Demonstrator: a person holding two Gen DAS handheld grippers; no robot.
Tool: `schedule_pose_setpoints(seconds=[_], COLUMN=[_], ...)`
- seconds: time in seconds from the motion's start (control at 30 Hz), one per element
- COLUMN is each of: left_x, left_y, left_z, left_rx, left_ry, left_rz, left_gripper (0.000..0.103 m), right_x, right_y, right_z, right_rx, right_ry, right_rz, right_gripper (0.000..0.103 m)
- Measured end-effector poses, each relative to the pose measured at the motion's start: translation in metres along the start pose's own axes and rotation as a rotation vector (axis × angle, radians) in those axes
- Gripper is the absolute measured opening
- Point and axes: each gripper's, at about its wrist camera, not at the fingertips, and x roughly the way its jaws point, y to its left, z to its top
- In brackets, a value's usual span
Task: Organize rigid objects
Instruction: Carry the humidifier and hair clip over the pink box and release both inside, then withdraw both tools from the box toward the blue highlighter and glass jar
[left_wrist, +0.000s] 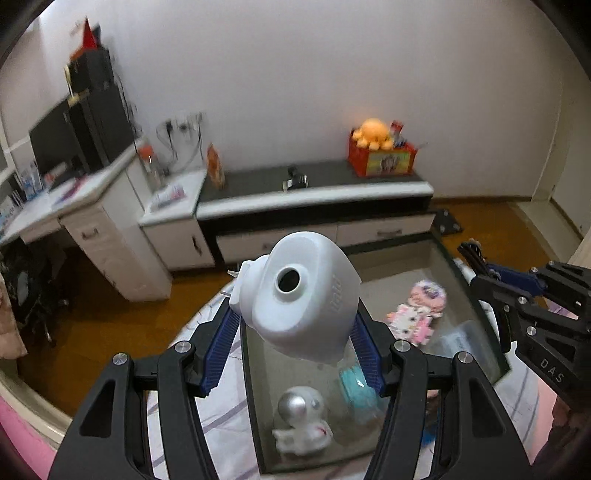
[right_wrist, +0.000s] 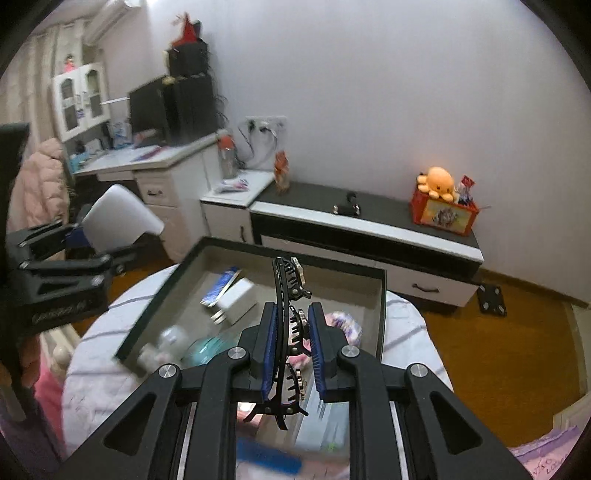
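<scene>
Left wrist view: left gripper (left_wrist: 295, 325) is clamped on a white plastic bottle (left_wrist: 299, 295), blue pads against both sides, the open neck facing the camera. It hangs above a dark-rimmed box (left_wrist: 476, 306) on a round table with a striped cloth (left_wrist: 218, 417). Only this view shows the box floor clearly: a silver-and-white astronaut figure (left_wrist: 304, 421) near the front, a teal item (left_wrist: 356, 384) beside it, and a pink-and-white cartoon toy (left_wrist: 415, 314) further back. The right gripper (left_wrist: 480, 273) comes in from the right edge; its jaw gap is hard to read from here.

Right wrist view settles that: right gripper (right_wrist: 291, 350) is closed on a black hair clip (right_wrist: 290, 321), teeth pointing right, the clip standing up between the pads over the box (right_wrist: 380, 310). This view also picks up a white carton (right_wrist: 236, 299) and a blue-and-white tube (right_wrist: 221, 282) at the box's far left, hidden behind the bottle in the other view. Box contents near the camera are motion-blurred; the pale blobs at lower left are probably the astronaut. The left gripper (right_wrist: 70, 243) and its bottle (right_wrist: 118, 218) show at the left edge, beyond the box rim from this angle.
</scene>
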Motion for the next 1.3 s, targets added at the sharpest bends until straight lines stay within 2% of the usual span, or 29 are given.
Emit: schedule_pose_setpoints(seconds=[0.07,0.27,0.4,0.47,0.5,0.53,0.57,0.6,0.63,0.73,0.77,0.83,0.93,1.1,1.3], left_x=[0.023,0.073,0.080,0.081,0.081,0.081,0.081,0.081,0.081,0.084,0.086,0.089,0.087,0.080,0.058], left_y=[0.004,0.017,0.019,0.019,0.020,0.020,0.019,0.018,0.017,0.015,0.015,0.015,0.015,0.019,0.019], left_z=[0.003,-0.002,-0.003,-0.002,-0.001,-0.001,-0.002,-0.002,-0.003,-0.002,-0.002,-0.002,-0.003,-0.003,-0.004], left_rx=[-0.015,-0.056,-0.060,-0.063,-0.063,-0.062,-0.061,-0.059,-0.057,-0.052,-0.054,-0.063,-0.060,-0.065,-0.071], left_ry=[0.042,0.148,0.160,0.161,0.161,0.162,0.163,0.165,0.167,0.183,0.196,0.209,0.202,0.200,0.176], left_rz=[-0.018,0.005,0.010,0.021,0.025,0.025,0.023,0.022,0.023,0.030,0.028,0.033,0.055,0.063,0.054], left_gripper=[0.061,0.061,0.061,0.061,0.061,0.061,0.061,0.061,0.061,0.065,0.075,0.083,0.084,0.084,0.087], right_x=[0.024,0.084,0.103,0.103,0.103,0.102,0.101,0.099,0.096,0.092,0.093,0.091,0.091,0.087,0.072], right_y=[-0.001,-0.003,-0.004,-0.008,-0.011,-0.013,-0.014,-0.013,-0.012,-0.010,-0.011,-0.011,-0.011,-0.012,-0.010], right_z=[0.006,0.014,0.011,0.011,0.012,0.012,0.014,0.015,0.016,0.017,0.019,0.020,0.021,0.018,0.012], right_rx=[0.004,0.024,0.021,0.047,0.068,0.081,0.084,0.081,0.072,0.064,0.065,0.064,0.060,0.056,0.046], right_ry=[0.042,0.153,0.195,0.185,0.182,0.181,0.174,0.154,0.132,0.141,0.142,0.142,0.151,0.153,0.152], right_rz=[0.022,0.057,0.056,0.077,0.095,0.093,0.081,0.063,0.048,0.047,0.047,0.044,0.047,0.005,-0.010], right_gripper=[0.017,0.017,0.017,0.018,0.025,0.049,0.063,0.082,0.082,0.082,0.082,0.082,0.082,0.082,0.082])
